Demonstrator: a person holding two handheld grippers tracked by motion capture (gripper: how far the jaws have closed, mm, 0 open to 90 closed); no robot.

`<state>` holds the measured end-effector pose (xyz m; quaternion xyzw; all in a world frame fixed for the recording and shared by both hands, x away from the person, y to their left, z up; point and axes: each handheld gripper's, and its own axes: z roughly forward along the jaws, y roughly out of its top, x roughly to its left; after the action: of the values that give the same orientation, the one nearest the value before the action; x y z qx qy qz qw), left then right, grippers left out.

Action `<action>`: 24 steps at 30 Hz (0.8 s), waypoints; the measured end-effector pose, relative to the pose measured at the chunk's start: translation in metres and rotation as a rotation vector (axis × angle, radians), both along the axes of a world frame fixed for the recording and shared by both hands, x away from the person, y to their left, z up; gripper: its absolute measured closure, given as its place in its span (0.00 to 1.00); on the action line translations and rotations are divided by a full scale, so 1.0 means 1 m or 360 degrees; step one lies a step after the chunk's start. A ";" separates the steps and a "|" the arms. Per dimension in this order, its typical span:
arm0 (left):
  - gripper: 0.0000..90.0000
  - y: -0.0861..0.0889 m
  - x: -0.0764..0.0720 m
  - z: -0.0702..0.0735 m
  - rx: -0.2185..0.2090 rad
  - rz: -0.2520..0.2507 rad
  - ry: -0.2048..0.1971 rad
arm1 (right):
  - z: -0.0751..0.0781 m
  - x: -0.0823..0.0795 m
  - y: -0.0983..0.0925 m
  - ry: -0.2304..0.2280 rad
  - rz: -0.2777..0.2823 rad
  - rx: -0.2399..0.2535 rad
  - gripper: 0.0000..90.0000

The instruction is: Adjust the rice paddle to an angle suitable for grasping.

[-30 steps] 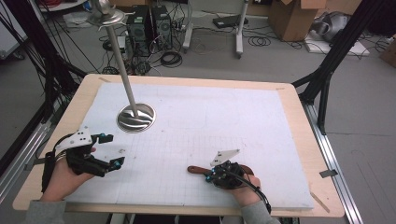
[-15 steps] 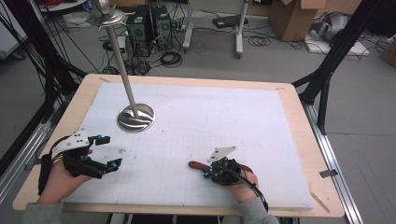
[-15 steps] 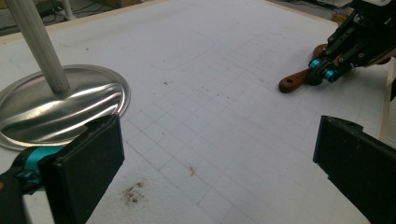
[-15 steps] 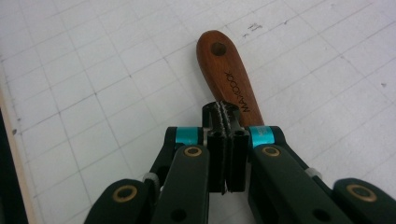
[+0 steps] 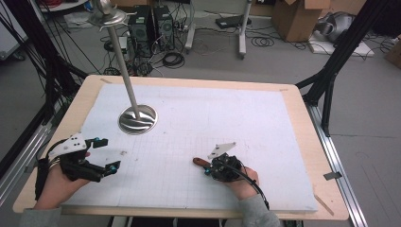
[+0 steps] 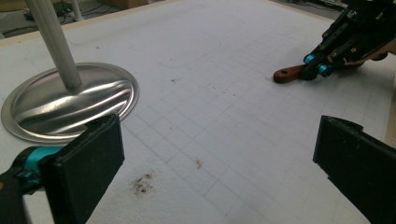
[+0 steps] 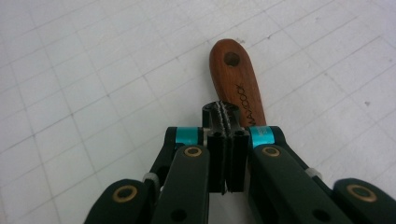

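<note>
Right gripper [image 5: 206, 168] sits low on the mat [image 5: 246, 118], near the front edge at about five o'clock from the table's centre. Its jaws are pressed flat together, pad against pad, nothing between them in the right gripper view [image 7: 226, 122]. Just beneath and beyond those closed tips lies the wooden handle [image 7: 236, 84], flat on the mat. In that view its long axis runs from about five o'clock up to eleven, the rounded end with the hanging hole pointing away from the gripper; the other end is hidden under the jaws, so what it belongs to I cannot tell. From the high view the handle [image 5: 200, 161] pokes out toward ten o'clock, pointing at the left side of the table. In the left gripper view it shows far off, brown tip [image 6: 288, 73] aimed to nine o'clock.

Left gripper [image 5: 105, 155] at the front left, around eight o'clock, jaws standing wide apart, bare mat between the pads [image 6: 91, 163]. The metal stand [image 5: 137, 118], round base with a tall pole, stands upright at eleven o'clock from it, well apart.
</note>
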<state>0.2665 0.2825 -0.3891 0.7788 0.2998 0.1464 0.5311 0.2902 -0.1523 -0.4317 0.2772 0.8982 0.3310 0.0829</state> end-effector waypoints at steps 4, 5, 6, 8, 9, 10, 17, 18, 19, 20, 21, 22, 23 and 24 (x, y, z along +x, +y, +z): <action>0.03 0.002 -0.001 -0.001 0.0007 0.0003 0.0004 | 0.000 0.005 0.000 0.0033 -0.0002 0.0014 1.00; 0.03 0.002 -0.001 -0.001 0.0007 0.0005 0.0006 | 0.000 0.007 0.000 0.0034 -0.0006 0.0019 1.00; 0.03 0.002 -0.001 -0.001 0.0010 0.0005 0.0007 | 0.000 0.008 0.000 0.0040 -0.0005 0.0028 1.00; 0.03 0.002 -0.002 -0.001 0.0005 0.0007 0.0003 | -0.001 0.010 -0.001 0.0047 -0.0010 0.0041 1.00; 0.03 0.003 -0.002 -0.001 0.0010 0.0007 0.0004 | -0.001 0.011 -0.001 0.0052 -0.0016 0.0046 1.00; 0.03 0.003 -0.002 -0.001 0.0006 0.0011 0.0004 | -0.001 0.011 -0.001 0.0051 -0.0018 0.0049 1.00; 0.03 0.003 -0.003 -0.001 0.0008 0.0010 0.0006 | -0.001 0.019 -0.003 0.0079 -0.0042 0.0067 1.00; 0.03 0.003 -0.003 -0.001 0.0011 0.0008 0.0003 | -0.001 0.020 -0.003 0.0082 -0.0050 0.0071 1.00; 0.03 0.003 -0.003 -0.001 0.0014 0.0008 0.0005 | -0.001 0.021 -0.004 0.0090 -0.0049 0.0071 1.00; 0.03 0.003 -0.002 -0.002 0.0015 0.0008 0.0007 | -0.001 0.022 -0.005 0.0096 -0.0063 0.0078 1.00; 0.03 0.003 -0.002 -0.002 0.0015 0.0006 0.0012 | -0.001 0.023 -0.006 0.0095 -0.0067 0.0083 1.00; 0.03 0.003 -0.002 -0.003 0.0022 0.0008 0.0014 | -0.001 0.024 -0.007 0.0099 -0.0073 0.0084 1.00; 0.03 0.002 -0.002 -0.004 0.0015 0.0013 0.0019 | -0.001 0.024 -0.008 0.0105 -0.0076 0.0091 1.00; 0.03 0.002 -0.002 -0.004 0.0023 0.0009 0.0023 | -0.002 0.025 -0.009 0.0103 -0.0077 0.0094 1.00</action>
<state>0.2649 0.2844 -0.3933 0.7829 0.3048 0.1446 0.5228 0.3153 -0.1614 -0.4332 0.3118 0.8833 0.3460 0.0535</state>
